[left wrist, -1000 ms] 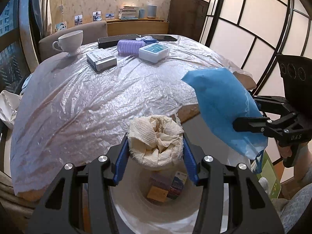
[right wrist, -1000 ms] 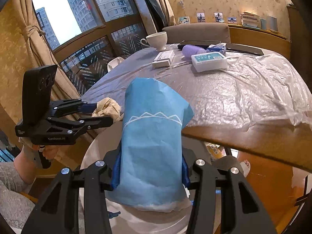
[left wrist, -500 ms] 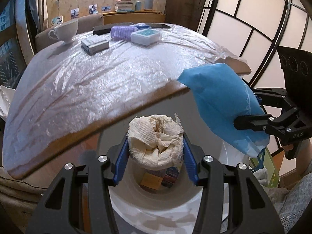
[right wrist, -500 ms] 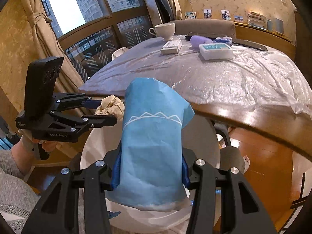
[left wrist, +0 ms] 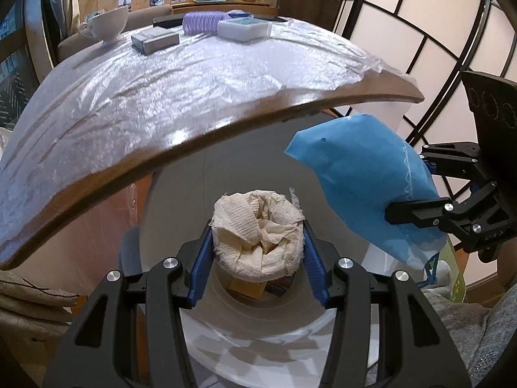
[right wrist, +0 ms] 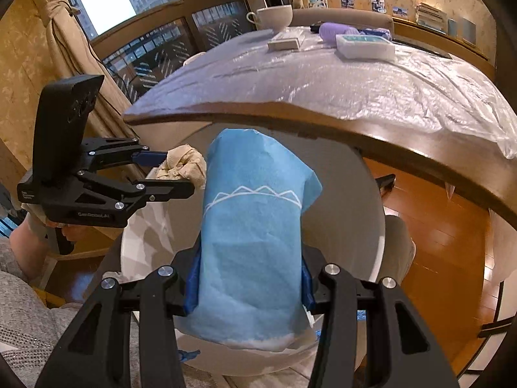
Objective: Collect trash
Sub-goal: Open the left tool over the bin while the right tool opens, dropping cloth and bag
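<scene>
From where I stand, everything gathers around the white round trash bin (left wrist: 339, 310) that sits on the floor just under the near edge of the wooden table (left wrist: 200, 135). To the left of the bin's opening, the left gripper (left wrist: 258, 252), black with blue pads, is clamped on a crumpled wad of cream paper towel (left wrist: 258, 226), its jaws pressed against both sides of the wad. It hangs right over the bin's mouth, and down inside the bin I can make out a small yellowish carton (left wrist: 247, 287) and some other printed scrap I cannot identify. A hand (right wrist: 35, 236) in a grey knitted sleeve grips that tool's handle at the bin's left side.

To the right of the wad, above the same opening, the right gripper (right wrist: 247, 281) is closed on a rolled blue non-woven sheet with a thin white zigzag line (right wrist: 252, 236), squeezing its lower part while the free end stands up toward the table edge. The two bundles hang near each other but apart.

Beyond the bin, the table top is covered by a wrinkled clear plastic sheet (left wrist: 161, 80). At its far end, going left to right, stand a white cup (left wrist: 108, 24), a flat grey box (left wrist: 155, 40), a lilac ribbed roll (left wrist: 203, 22) and a white box with a teal top (left wrist: 244, 29), all well away from the bin
</scene>
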Available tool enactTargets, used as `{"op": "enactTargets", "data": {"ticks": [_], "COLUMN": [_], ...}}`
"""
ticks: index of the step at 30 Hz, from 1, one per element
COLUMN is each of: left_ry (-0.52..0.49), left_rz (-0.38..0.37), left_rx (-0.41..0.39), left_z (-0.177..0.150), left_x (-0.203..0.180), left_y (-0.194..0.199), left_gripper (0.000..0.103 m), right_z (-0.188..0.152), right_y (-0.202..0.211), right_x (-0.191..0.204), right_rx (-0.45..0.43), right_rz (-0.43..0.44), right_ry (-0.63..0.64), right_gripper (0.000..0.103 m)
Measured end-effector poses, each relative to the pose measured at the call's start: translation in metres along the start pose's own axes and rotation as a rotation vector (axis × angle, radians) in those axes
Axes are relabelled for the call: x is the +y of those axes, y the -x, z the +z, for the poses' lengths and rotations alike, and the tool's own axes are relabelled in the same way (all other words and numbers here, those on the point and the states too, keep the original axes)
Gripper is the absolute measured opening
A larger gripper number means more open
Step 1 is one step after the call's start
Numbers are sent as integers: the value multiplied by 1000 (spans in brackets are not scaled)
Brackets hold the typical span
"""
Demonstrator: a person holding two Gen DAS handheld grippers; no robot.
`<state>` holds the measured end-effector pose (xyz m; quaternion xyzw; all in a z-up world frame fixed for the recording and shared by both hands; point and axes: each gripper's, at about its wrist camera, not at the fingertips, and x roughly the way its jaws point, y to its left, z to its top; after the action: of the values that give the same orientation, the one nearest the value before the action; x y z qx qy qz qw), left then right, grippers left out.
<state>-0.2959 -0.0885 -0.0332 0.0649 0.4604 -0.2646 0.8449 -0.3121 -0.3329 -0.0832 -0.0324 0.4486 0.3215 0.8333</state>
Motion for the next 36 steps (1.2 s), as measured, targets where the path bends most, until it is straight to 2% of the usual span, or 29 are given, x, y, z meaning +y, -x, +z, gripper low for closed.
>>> {"op": "enactTargets", "data": {"ticks": [16,36], "left_ry": [-29,-49], "left_rz": [31,61], "left_rx": [66,101], "left_z": [0,2], "left_x": [-2,-9], "left_y": [-27,-42], "left_gripper": [52,52], "right_z": [5,5], "right_y": [-26,-35], "right_x": [-1,-6], "right_rx": [40,66], "right_rz": [-59,-92], "right_ry": [6,-10], "right_gripper": [47,48]}}
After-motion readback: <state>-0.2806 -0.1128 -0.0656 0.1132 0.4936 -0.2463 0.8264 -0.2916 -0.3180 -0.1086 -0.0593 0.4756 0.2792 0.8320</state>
